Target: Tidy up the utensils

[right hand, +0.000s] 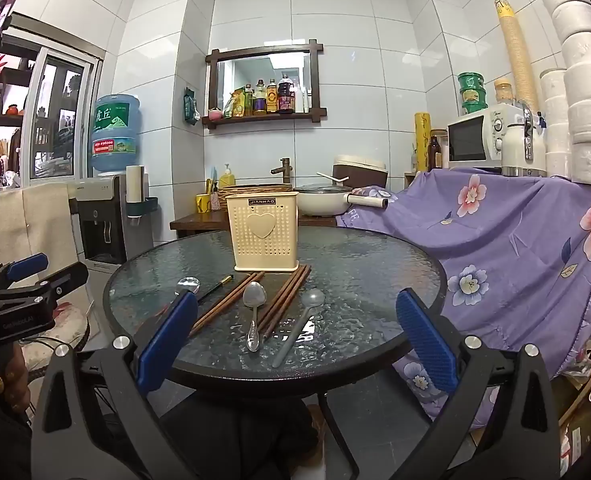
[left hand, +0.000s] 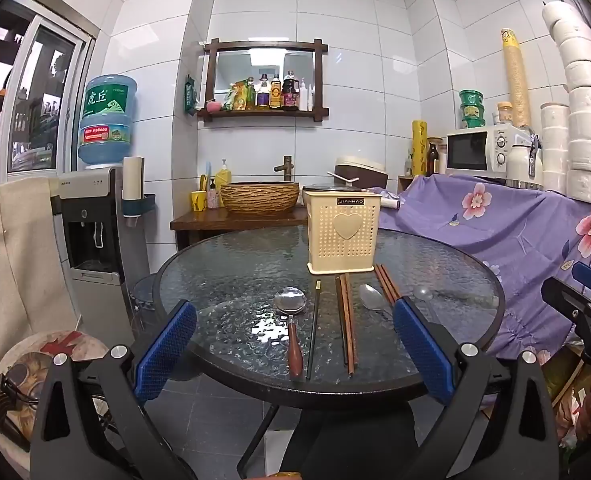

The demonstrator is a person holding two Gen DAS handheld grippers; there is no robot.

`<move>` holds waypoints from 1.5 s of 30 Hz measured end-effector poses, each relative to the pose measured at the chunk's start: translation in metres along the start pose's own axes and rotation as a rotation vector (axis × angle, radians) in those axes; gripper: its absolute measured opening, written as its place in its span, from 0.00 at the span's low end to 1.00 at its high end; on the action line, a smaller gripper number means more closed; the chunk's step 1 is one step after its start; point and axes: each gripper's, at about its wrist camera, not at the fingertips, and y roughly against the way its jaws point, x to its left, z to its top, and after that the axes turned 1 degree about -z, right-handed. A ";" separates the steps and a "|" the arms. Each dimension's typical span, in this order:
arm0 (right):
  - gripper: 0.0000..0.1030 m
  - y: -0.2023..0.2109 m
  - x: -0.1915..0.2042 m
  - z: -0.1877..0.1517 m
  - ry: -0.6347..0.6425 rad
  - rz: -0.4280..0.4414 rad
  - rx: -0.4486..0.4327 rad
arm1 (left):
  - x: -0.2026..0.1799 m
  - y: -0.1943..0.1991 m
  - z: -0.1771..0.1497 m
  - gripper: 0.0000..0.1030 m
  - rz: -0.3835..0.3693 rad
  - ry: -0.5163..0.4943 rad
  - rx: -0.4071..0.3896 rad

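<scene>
A cream perforated utensil holder [left hand: 342, 232] [right hand: 262, 230] stands upright on a round glass table [left hand: 223, 276] [right hand: 359, 264]. In front of it lie a wooden-handled spoon [left hand: 291, 312], a black chopstick [left hand: 314, 328], a brown chopstick pair [left hand: 345, 320] [right hand: 225, 304], a steel spoon [left hand: 369, 298] [right hand: 253, 304], a second brown pair [left hand: 387, 284] [right hand: 285, 300] and a clear plastic spoon [left hand: 422, 293] [right hand: 299, 322]. My left gripper [left hand: 293, 356] is open and empty at the table's near edge. My right gripper [right hand: 295, 352] is open and empty too.
A water dispenser [left hand: 91, 232] stands left of the table. A purple floral cloth [left hand: 507, 240] covers the counter on the right, with a microwave [left hand: 481, 150] on it. A wooden stand with a woven basin [left hand: 259, 198] is behind the table.
</scene>
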 end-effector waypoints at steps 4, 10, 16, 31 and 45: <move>0.95 -0.001 0.000 0.000 -0.002 0.003 0.004 | 0.000 0.001 0.000 0.94 -0.003 0.001 0.000; 0.95 -0.004 -0.001 -0.001 -0.003 0.002 0.013 | 0.000 -0.004 0.000 0.94 -0.003 0.000 0.006; 0.95 -0.005 0.004 -0.005 -0.005 -0.001 0.012 | 0.004 0.000 -0.001 0.94 0.000 -0.001 0.007; 0.95 -0.007 0.001 -0.001 -0.009 0.003 0.026 | 0.002 -0.006 -0.005 0.94 0.004 -0.003 0.018; 0.95 -0.008 0.001 -0.002 -0.009 0.004 0.029 | -0.001 -0.005 -0.007 0.94 0.005 -0.008 0.021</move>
